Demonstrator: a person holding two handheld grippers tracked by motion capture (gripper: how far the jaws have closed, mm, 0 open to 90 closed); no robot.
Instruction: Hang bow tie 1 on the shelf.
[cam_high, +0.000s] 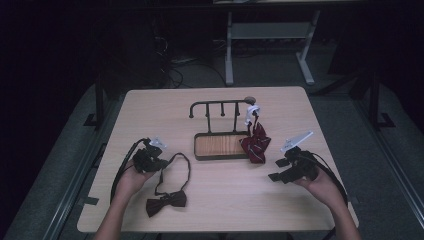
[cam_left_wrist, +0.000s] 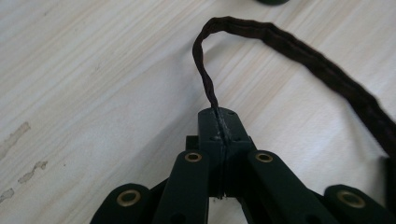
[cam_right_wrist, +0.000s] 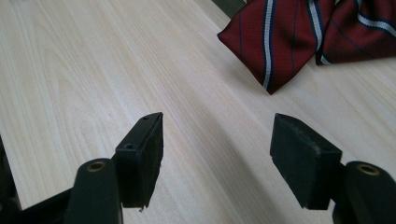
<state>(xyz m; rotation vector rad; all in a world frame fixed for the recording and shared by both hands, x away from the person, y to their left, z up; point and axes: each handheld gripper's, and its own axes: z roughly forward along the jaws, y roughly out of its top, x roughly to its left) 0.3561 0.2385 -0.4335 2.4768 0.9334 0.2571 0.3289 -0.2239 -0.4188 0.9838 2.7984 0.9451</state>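
A dark brown bow tie (cam_high: 166, 201) lies near the table's front edge, its thin neck strap (cam_high: 181, 159) looping up toward the rack. My left gripper (cam_high: 159, 162) is shut on that strap (cam_left_wrist: 261, 35), pinching it between the jaw tips (cam_left_wrist: 220, 116) just above the wood. A red striped bow tie (cam_high: 255, 141) hangs from the right end of a black hanger rack (cam_high: 220, 105) and drapes onto the table. In the right gripper view its red striped cloth (cam_right_wrist: 280, 42) lies ahead. My right gripper (cam_high: 278, 170) (cam_right_wrist: 219, 149) is open, low over bare wood, holding nothing.
The rack stands on a wooden tray base (cam_high: 220, 145) at the table's centre. A white clip (cam_high: 251, 111) holds the red tie's strap at the rack's right end. Dark floor, cables and a desk frame (cam_high: 270, 45) lie beyond the far edge.
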